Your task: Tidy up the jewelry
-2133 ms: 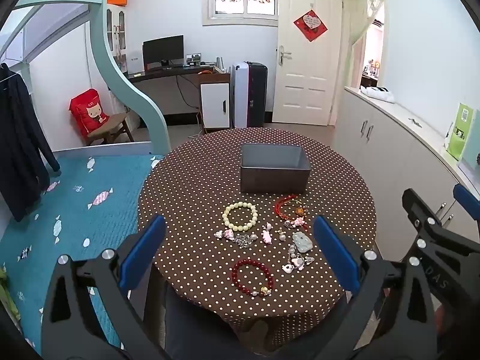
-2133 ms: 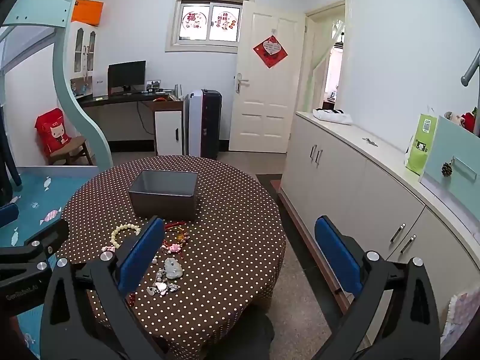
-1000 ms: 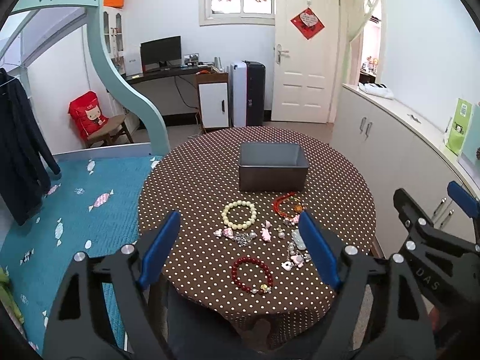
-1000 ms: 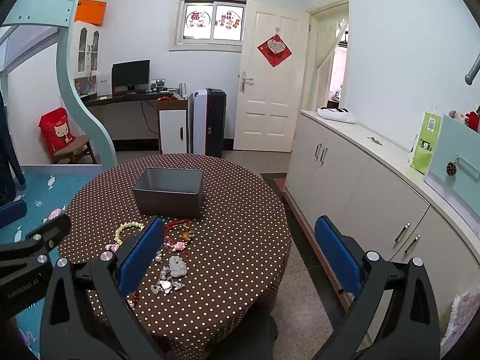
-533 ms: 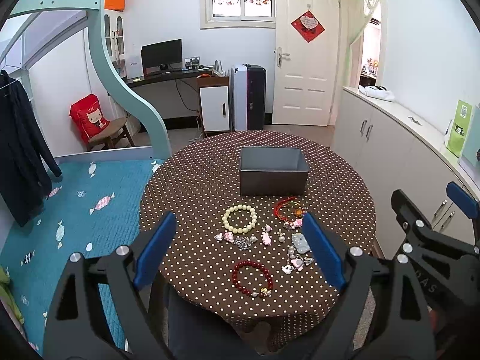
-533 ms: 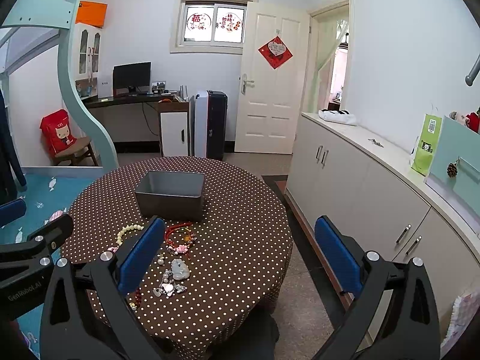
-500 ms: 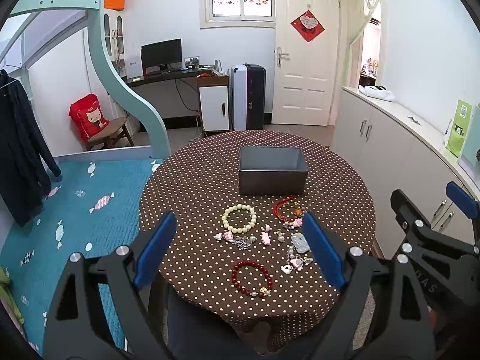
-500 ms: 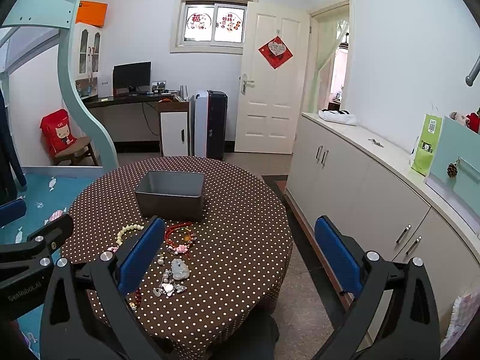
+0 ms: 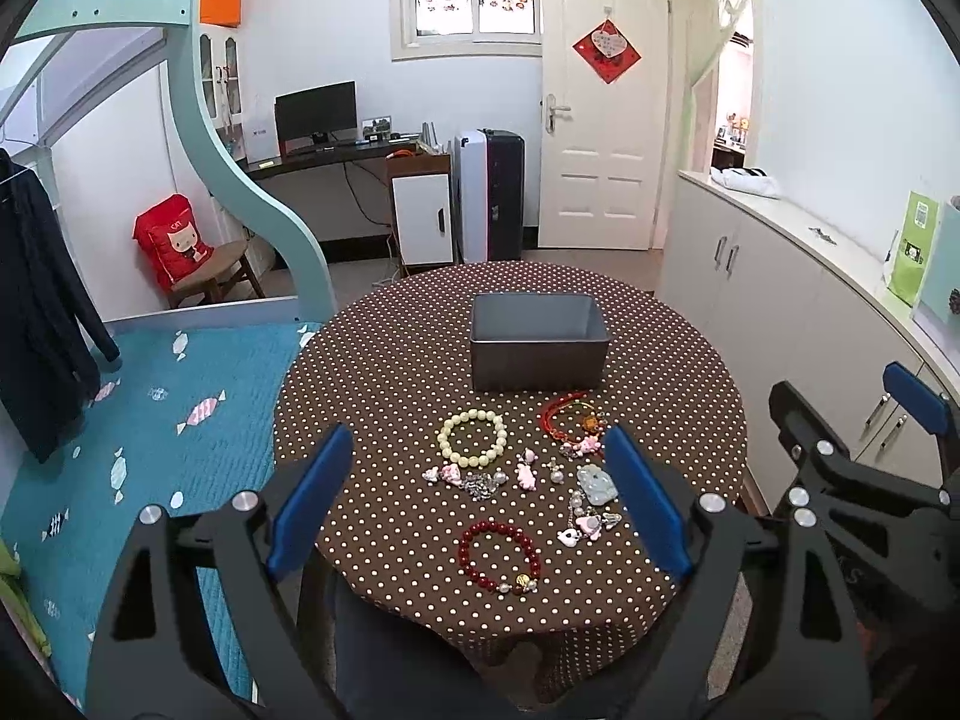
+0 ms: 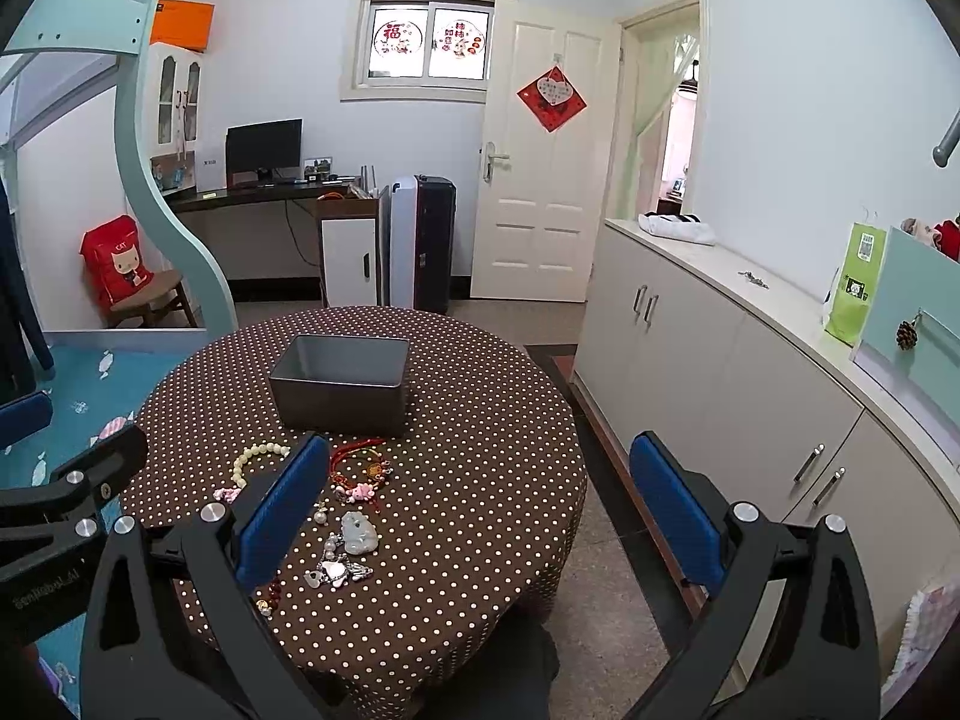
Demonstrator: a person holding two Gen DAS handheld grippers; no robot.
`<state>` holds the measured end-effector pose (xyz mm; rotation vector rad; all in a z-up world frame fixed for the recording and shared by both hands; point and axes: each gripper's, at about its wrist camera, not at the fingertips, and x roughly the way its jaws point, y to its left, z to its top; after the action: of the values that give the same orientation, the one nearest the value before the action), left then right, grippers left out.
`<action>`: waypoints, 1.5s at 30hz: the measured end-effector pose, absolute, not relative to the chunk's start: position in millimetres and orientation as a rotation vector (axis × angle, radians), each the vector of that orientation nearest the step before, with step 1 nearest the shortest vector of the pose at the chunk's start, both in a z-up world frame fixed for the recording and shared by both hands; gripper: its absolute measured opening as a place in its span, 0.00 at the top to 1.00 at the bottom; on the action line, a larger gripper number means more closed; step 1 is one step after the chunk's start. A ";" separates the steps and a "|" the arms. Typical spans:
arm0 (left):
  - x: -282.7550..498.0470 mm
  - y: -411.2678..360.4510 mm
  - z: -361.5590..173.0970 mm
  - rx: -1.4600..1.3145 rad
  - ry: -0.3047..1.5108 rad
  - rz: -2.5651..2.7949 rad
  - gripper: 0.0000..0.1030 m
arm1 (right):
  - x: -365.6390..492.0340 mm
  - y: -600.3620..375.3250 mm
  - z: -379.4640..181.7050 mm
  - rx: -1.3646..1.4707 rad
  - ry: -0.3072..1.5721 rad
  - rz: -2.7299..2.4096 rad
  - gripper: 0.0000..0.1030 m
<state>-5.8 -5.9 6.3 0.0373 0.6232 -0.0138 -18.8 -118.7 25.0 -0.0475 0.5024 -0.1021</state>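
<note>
A grey open box [image 9: 539, 341] stands at the middle of a round table with a brown polka-dot cloth [image 9: 372, 384]. In front of it lie a cream bead bracelet [image 9: 472, 435], a red cord bracelet [image 9: 570, 414], a dark red bead bracelet [image 9: 499, 555], a pale jade pendant [image 9: 594, 485] and several small pink and silver charms [image 9: 480, 480]. My left gripper [image 9: 477, 501] is open and empty, held above the table's near edge. My right gripper [image 10: 480, 507] is open and empty, to the right of the jewelry; the box [image 10: 342, 381] and pendant [image 10: 359, 533] show there too.
A long white cabinet [image 10: 720, 372] runs along the right wall, with a green bag [image 10: 855, 288] on top. A bed with a teal cover [image 9: 150, 420] lies left of the table. A desk with a monitor [image 9: 315, 114] and a white door [image 9: 600, 138] stand at the back.
The left gripper's fingers closed in a little about a second ago and have spread slightly since. Both grippers have drifted a bit; the jewelry and box have not moved.
</note>
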 end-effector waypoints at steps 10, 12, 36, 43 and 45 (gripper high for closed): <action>-4.6 -4.7 4.5 0.037 0.636 -0.001 0.16 | -19.2 -117.8 22.8 -0.041 0.505 -0.095 0.07; -5.0 -4.5 3.9 0.034 0.638 -0.007 0.16 | -19.0 -117.1 22.3 -0.041 0.506 -0.092 0.07; 35.3 20.8 -43.6 -0.018 0.822 -0.012 0.16 | 12.5 -109.8 -11.5 -0.040 0.656 -0.070 0.07; 65.2 33.9 -79.6 -0.045 0.941 -0.016 0.16 | 35.1 -103.9 -41.9 -0.046 0.768 -0.054 0.07; 75.9 36.9 -90.6 -0.054 0.972 -0.015 0.16 | 41.9 -103.4 -51.3 -0.044 0.799 -0.047 0.07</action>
<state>75.9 36.9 -90.6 -0.0542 0.9717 -0.0150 41.9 -103.4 -51.3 -0.0440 0.7994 -0.0466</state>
